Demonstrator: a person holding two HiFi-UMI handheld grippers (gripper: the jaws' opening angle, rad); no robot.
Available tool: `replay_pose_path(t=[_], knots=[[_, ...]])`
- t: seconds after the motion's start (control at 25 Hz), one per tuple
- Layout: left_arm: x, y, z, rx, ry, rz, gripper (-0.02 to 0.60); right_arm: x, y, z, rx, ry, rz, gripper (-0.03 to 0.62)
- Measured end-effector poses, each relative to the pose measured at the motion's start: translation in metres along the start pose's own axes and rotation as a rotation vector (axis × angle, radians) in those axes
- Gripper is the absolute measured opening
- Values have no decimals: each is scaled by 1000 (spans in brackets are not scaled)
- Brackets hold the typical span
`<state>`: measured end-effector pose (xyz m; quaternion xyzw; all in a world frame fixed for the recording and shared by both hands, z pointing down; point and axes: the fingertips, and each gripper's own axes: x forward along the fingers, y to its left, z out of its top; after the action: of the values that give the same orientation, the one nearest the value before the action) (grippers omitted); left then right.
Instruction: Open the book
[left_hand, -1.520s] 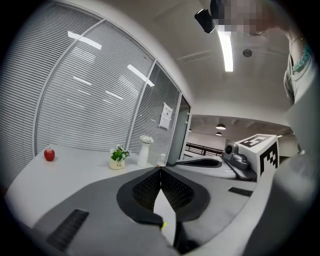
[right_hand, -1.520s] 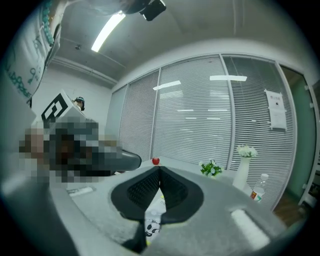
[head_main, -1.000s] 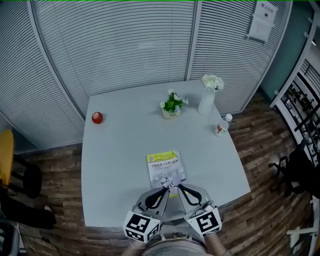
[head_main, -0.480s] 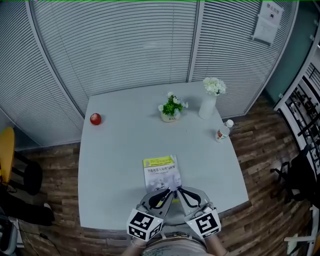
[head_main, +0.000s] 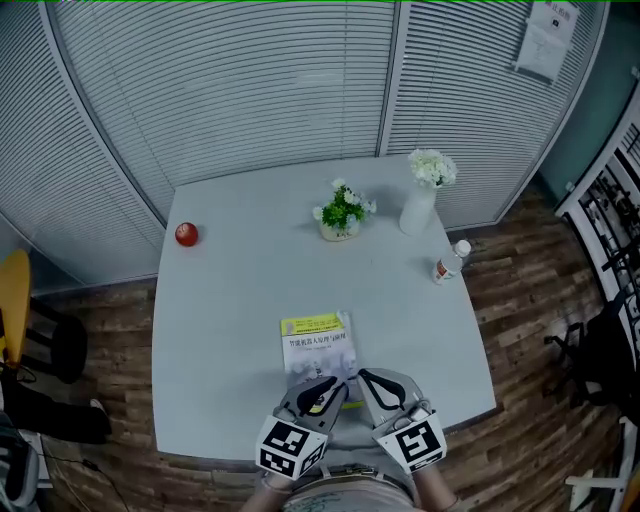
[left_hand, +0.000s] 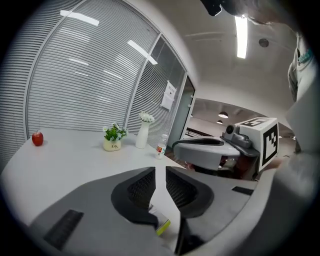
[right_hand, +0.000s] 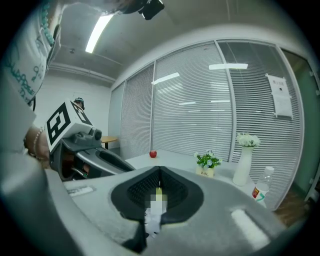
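Pale grey bench (head_main: 220, 330) fills the middle of the head view, with a red apple (head_main: 186, 234) alone near its upper left edge, well apart from everything else. Low in the frame, the left gripper (left_hand: 160, 172) has just been opening its jaws. They stand a little apart with only bare bench showing in the gap, while a corner of the book (head_main: 318, 340) peeks out beneath them, so this gripper holds nothing. The book lies shut and flat, yellow band at its far end, its near end just beside the bench's lower edge and under both gripper tips. The right gripper (right_hand: 159, 172) has its jaws drawn almost together, and a thin white strip with a yellow tip stands between them. I take it to be pinching an edge of the book, probably the cover. The grip looks slight, so the strip could slip free as it is raised. If more than the cover is caught, the whole book may lift or drag toward the near edge and tip off. With the left gripper loose, nothing pins the pages down. There is plenty of bare bench to the left of the book and beyond it for the cover to swing. The potted plant (head_main: 342, 212) and white vase (head_main: 418, 205) sit far up the frame, and the small bottle (head_main: 449, 264) stands at the right edge, all well clear.
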<state>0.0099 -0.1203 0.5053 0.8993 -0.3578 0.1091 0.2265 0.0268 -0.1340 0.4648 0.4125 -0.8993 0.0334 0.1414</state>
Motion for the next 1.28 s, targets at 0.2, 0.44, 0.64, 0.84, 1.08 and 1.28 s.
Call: replay_pose_path(t=[0.2,0.44,0.64,0.84,1.08,1.28], knots=[[11,4,-14,-1,57,-11,74,-5,-15,-7,33,-4,-44,3],[29,12,-35,-1,142,-5,92,-5,-24,-14,47,22,-41,3],[46,12,-57,-32,194,-1,103,-7,-29,-17,35,32,-21,3],[59,11,-71,-29,220,22,103,-12,-39,-21,57,38,-15,3],[70,14,-90,-24,283,48,103,-17,-50,-24,60,32,-13,3],[81,19,-109,-9,347,88,103,-24,-55,-31,67,42,-24,3]])
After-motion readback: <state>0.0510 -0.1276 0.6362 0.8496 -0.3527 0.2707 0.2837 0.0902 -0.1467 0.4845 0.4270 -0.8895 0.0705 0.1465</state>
